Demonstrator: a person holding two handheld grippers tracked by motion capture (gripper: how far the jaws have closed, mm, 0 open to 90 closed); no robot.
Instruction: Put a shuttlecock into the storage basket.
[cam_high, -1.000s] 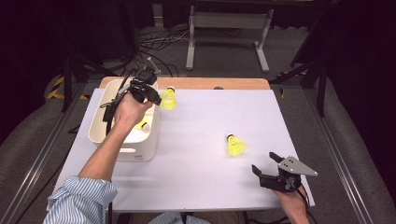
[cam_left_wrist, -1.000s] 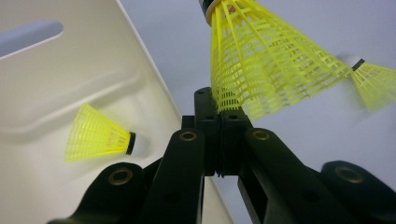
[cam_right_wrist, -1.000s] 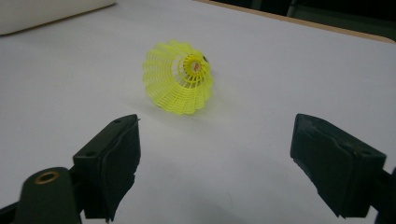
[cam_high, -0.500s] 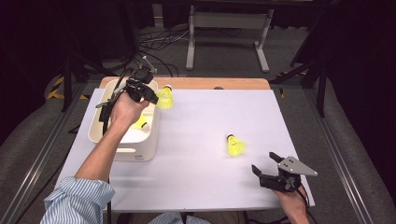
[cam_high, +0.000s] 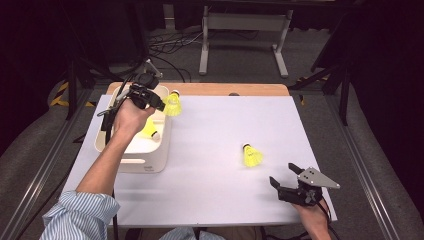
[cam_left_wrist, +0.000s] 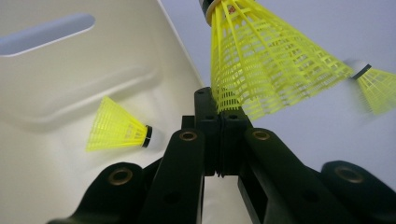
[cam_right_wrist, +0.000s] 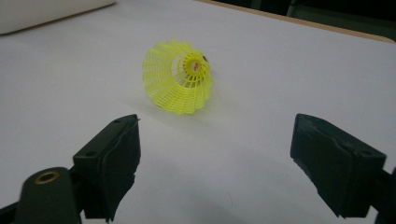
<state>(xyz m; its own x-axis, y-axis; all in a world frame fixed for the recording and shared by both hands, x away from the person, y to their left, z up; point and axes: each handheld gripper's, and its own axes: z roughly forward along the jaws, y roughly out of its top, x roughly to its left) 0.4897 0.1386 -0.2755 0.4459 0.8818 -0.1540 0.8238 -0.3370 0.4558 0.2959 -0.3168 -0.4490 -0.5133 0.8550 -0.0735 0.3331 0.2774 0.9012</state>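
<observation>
Yellow plastic mesh marks the shuttlecock (cam_high: 172, 105) pinched by the rim of its skirt in the left gripper (cam_high: 159, 104), whose black jaws are pressed together on it at the upper left of the high view, over the right-hand rim of a cream plastic bin (cam_high: 131, 162). In the left gripper view the clamped skirt (cam_left_wrist: 261, 70) fans up from the jaw tips to the top of the frame. A second yellow shuttlecock with a black-banded cork (cam_left_wrist: 117, 127) lies on its side on the bin floor at centre left of that view. A third yellow shuttlecock (cam_high: 251, 156) rests on the white table sheet (cam_high: 225, 200) right of centre in the high view. At the lower right, the right gripper (cam_high: 284, 176) sits just beside it with jaws spread wide; in the right gripper view the shuttlecock (cam_right_wrist: 178, 83) lies at centre frame, above the gap between them.
</observation>
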